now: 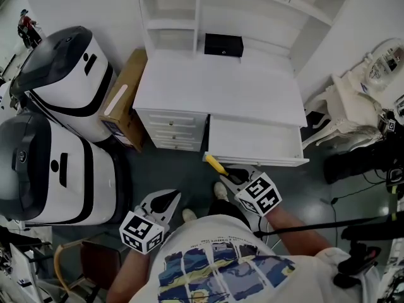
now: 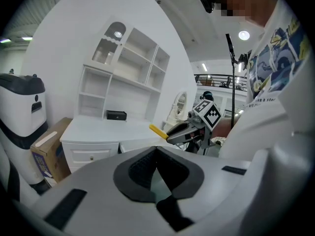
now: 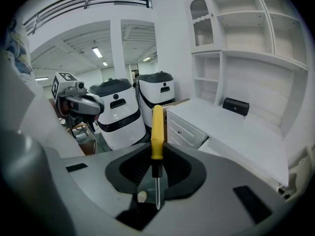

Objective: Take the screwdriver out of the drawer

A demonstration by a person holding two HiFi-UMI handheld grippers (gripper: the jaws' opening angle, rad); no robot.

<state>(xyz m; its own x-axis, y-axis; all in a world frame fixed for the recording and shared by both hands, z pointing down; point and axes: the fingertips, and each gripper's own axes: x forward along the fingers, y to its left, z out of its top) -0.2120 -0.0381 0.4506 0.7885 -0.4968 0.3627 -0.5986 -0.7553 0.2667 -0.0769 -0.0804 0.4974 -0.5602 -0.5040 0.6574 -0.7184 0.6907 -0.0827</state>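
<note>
Left gripper hangs low near the person's body, jaws together on nothing, probably parked because this job needs one tool only. Right gripper is clamped on the screwdriver where the shaft meets the yellow handle, handle poking forward, held just in front of the open drawer, so the screwdriver looks already out. The drawer shows only a bare white bottom; a small black box sits at the back of the worktop.

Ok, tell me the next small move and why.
Probably carry the screwdriver over the desktop and set it down: the right hand-held gripper is shut on it, already outside the open drawer, with the desktop just beyond.
</note>
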